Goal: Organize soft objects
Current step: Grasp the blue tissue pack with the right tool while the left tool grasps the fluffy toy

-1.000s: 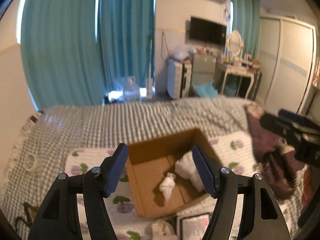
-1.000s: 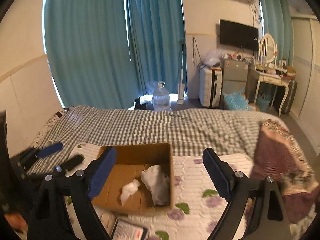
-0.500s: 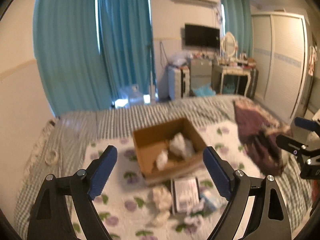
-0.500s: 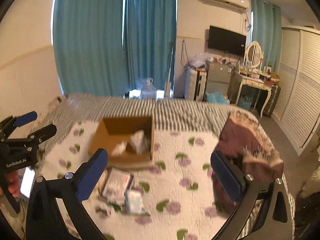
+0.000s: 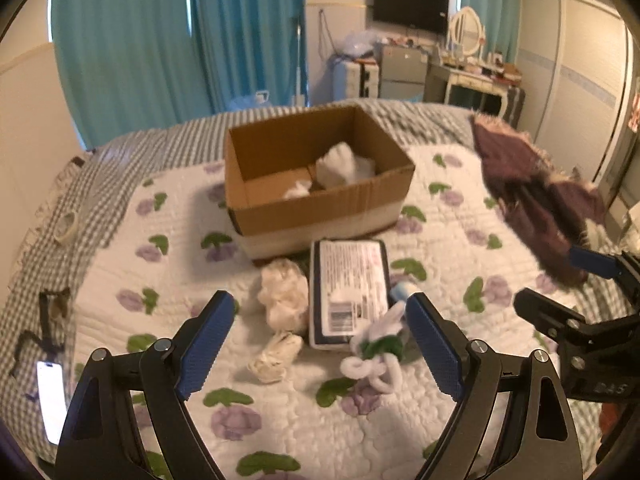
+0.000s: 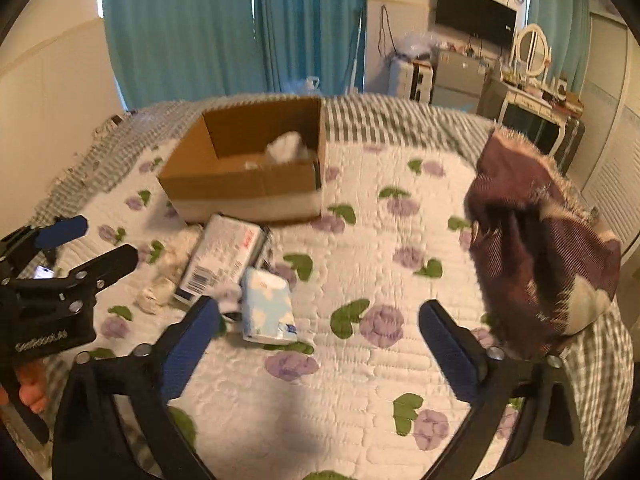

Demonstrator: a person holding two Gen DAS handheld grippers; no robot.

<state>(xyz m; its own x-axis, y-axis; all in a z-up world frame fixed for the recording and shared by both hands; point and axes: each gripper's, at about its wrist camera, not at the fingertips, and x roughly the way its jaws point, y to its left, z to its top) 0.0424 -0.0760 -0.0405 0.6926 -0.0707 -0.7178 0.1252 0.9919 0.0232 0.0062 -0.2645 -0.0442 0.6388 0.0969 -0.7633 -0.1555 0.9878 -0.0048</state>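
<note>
Floral quilt (image 5: 440, 216) covers the bed w/ a cardboard box (image 5: 320, 208) at centre, white soft items (image 5: 344, 162) inside at its right end; maroon blanket (image 6: 532, 240) bunched at the bed's right edge. Just in front of the box: flat labelled pack (image 5: 350, 292), blue-white tissue pack (image 6: 266, 306), cream cloth wads (image 5: 282, 296), white pipe-cleaner flower (image 5: 376, 354). Left gripper (image 5: 320, 348) & right gripper (image 6: 316, 344) both spread wide, nothing held, above the quilt.
</note>
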